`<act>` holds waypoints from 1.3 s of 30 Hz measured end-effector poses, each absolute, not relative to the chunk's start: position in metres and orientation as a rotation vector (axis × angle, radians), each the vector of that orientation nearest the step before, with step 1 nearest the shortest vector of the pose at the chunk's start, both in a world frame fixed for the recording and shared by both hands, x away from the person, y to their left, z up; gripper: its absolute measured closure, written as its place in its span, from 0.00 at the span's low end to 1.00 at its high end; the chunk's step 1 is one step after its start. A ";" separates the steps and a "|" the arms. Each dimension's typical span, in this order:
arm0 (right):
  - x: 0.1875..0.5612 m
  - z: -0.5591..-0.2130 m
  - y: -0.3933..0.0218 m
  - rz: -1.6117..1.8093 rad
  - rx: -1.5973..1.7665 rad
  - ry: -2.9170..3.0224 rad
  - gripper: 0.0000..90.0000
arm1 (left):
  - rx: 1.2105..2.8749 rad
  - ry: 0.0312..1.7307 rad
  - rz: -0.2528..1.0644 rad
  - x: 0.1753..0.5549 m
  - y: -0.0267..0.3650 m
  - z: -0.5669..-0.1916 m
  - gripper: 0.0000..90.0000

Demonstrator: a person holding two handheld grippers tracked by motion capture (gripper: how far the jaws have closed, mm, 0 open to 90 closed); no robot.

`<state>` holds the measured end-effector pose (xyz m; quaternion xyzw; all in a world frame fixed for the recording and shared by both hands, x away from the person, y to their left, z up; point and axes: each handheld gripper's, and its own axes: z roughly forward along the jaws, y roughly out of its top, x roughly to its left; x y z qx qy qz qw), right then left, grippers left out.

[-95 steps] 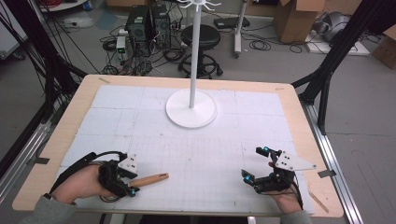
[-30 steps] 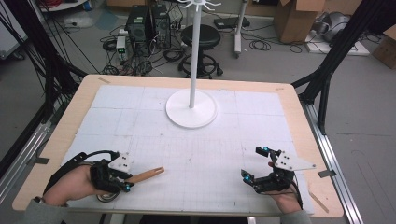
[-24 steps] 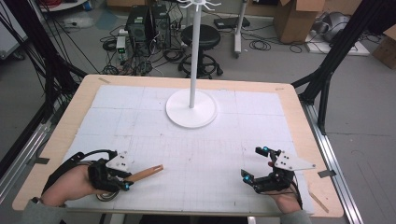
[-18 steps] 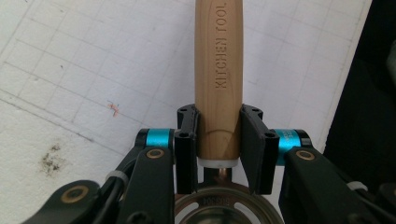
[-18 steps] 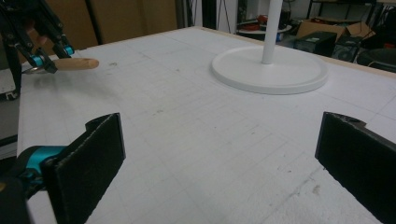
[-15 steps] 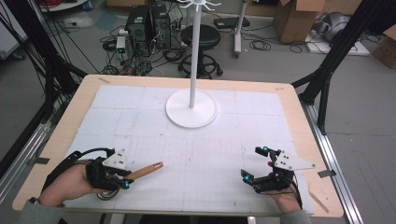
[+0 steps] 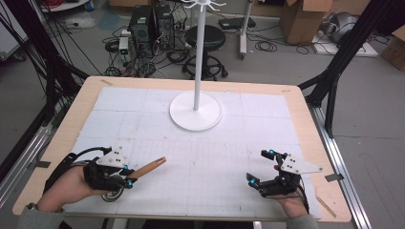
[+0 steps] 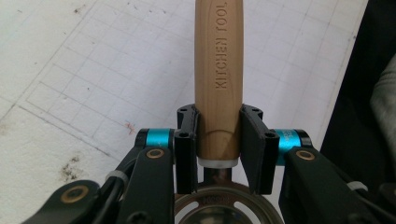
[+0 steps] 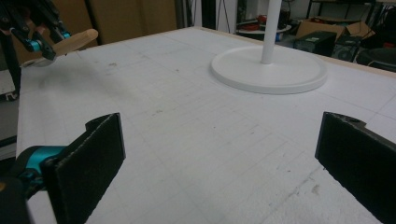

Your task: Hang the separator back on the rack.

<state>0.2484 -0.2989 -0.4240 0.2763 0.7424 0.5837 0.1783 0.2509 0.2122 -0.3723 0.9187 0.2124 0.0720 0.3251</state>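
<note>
I found left gripper (image 8: 218, 140) clamped on wooden handle (image 8: 218, 70) of kitchen tool (image 7: 138, 174), near table's (image 7: 296, 102) front left corner. Right gripper (image 7: 264, 168) sat wide, holding nothing, front right.

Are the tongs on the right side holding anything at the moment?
No, the right tongs stand wide open over the bare white table, with nothing between their black pads.
</note>
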 end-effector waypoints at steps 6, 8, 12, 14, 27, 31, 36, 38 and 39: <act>0.249 -0.424 -0.299 1.653 0.781 2.097 0.01 | 2.322 0.604 0.173 0.252 0.216 -0.371 0.76; 0.249 -0.424 -0.299 1.654 0.779 2.098 0.01 | 2.290 0.618 0.181 0.253 0.218 -0.371 0.76; 0.249 -0.424 -0.300 1.654 0.774 2.096 0.01 | 2.241 0.642 0.193 0.254 0.221 -0.370 0.76; 0.249 -0.424 -0.300 1.653 0.773 2.094 0.01 | 2.217 0.654 0.212 0.254 0.223 -0.369 0.76; 0.248 -0.423 -0.300 1.658 0.775 2.091 0.01 | 2.063 0.732 0.288 0.258 0.227 -0.369 0.76; 0.248 -0.423 -0.300 1.655 0.768 2.090 0.01 | 2.015 0.738 0.320 0.258 0.227 -0.367 0.76; 0.248 -0.422 -0.301 1.655 0.770 2.085 0.01 | 1.949 0.749 0.369 0.257 0.226 -0.365 0.76; 0.247 -0.422 -0.301 1.658 0.775 2.089 0.01 | 1.922 0.758 0.372 0.258 0.225 -0.364 0.76; 0.247 -0.422 -0.301 1.660 0.777 2.089 0.01 | 1.913 0.754 0.373 0.258 0.225 -0.363 0.76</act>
